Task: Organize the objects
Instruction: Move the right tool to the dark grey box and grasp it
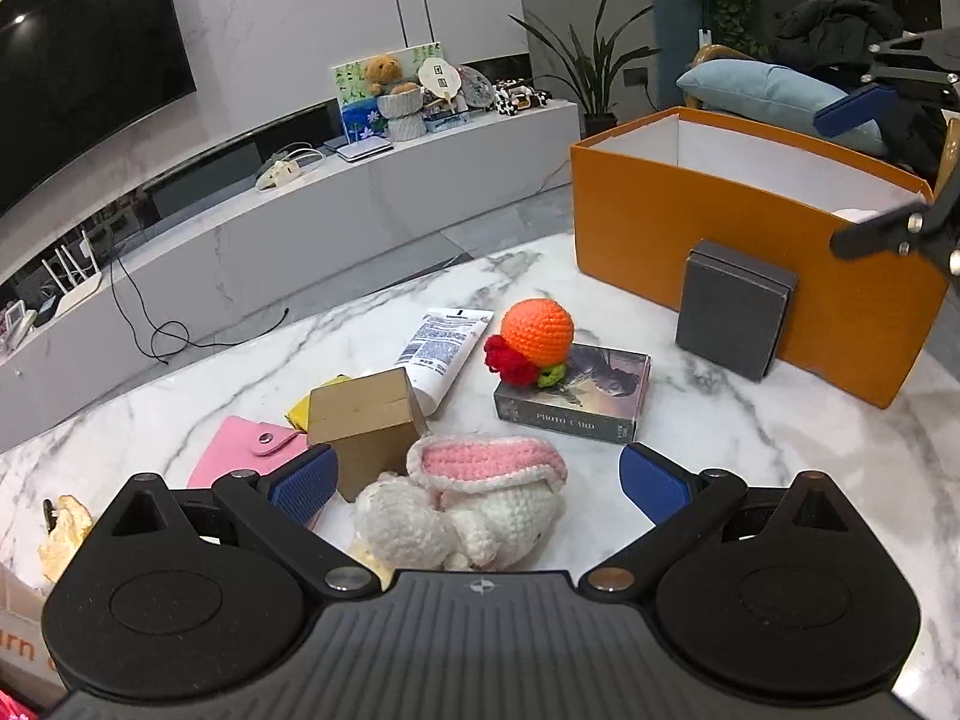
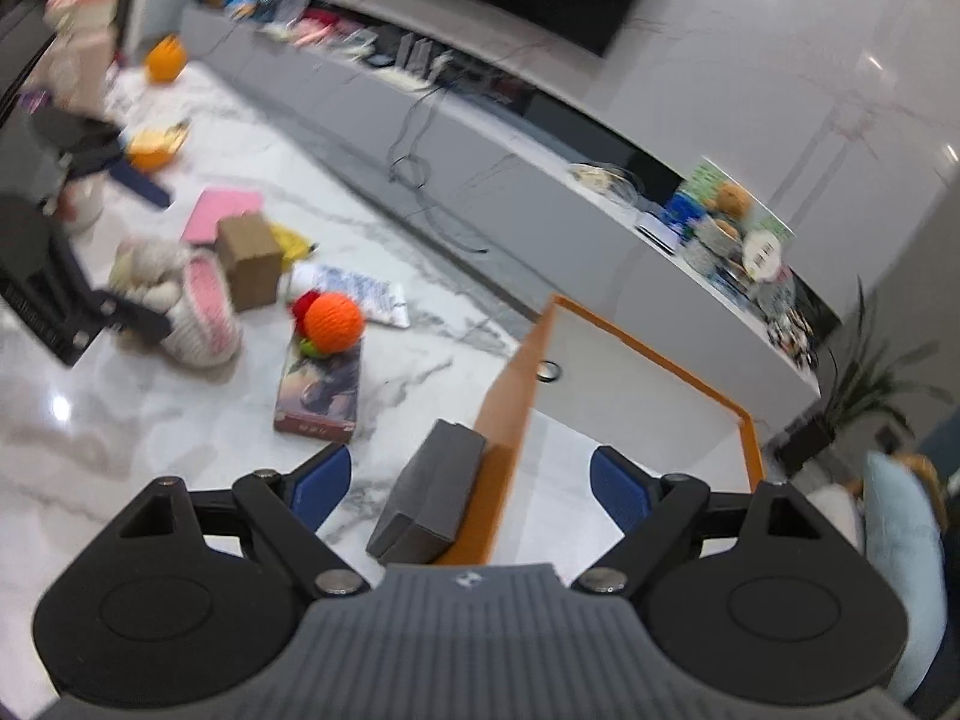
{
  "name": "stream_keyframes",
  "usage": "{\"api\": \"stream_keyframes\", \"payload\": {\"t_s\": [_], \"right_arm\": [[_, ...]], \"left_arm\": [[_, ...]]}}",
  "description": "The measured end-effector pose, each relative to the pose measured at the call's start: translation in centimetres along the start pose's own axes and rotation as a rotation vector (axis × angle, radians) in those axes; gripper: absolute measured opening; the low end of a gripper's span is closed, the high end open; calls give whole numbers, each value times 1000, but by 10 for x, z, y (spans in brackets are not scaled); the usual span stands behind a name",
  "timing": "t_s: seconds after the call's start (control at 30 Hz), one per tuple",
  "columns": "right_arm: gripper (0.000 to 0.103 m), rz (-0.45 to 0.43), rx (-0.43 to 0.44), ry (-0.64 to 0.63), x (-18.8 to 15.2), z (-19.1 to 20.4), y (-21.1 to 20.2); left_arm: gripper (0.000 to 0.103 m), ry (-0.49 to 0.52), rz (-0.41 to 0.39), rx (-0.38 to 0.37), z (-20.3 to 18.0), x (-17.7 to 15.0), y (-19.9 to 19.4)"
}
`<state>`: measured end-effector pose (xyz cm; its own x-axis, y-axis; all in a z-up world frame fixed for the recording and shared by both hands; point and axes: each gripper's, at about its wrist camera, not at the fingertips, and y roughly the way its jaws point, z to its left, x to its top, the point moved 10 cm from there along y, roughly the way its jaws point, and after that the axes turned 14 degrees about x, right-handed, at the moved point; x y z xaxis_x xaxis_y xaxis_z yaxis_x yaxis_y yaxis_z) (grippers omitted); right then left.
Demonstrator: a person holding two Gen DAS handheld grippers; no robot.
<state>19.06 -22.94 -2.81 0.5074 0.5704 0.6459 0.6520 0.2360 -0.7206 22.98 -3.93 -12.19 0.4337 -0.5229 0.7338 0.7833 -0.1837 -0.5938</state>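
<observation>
Crochet bunny [image 1: 474,498] between my left gripper's [image 1: 477,483] spread jaws — soft, light, squeeze mid-body; right gripper [image 2: 471,486] unclenched, empty, over orange box [image 1: 744,252].

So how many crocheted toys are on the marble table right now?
2. A white-and-pink crocheted bunny lies between the left gripper's open fingers; an orange crocheted ball with red and green trim sits atop the photo card box. More may be hidden inside the orange box.

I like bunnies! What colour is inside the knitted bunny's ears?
Pink inside the bunny's ears, with white edges; clearest in the left wrist view.
</observation>
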Motion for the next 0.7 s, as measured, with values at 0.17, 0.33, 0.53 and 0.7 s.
{"api": "stream_keyframes", "payload": {"t_s": [0.17,0.33,0.53,0.7], "right_arm": [[87,124,64,-304,1,33,25],[88,309,120,-692,-6,44,52],[86,497,221,-833,-3,30,82],[94,682,321,-883,-17,33,97]], "left_arm": [[103,20,43,-30,-7,-9,7],[103,-9,80,-48,-6,-10,14],[103,-63,135,-61,-5,-7,22],[103,-66,144,-69,-10,-5,26]]}}
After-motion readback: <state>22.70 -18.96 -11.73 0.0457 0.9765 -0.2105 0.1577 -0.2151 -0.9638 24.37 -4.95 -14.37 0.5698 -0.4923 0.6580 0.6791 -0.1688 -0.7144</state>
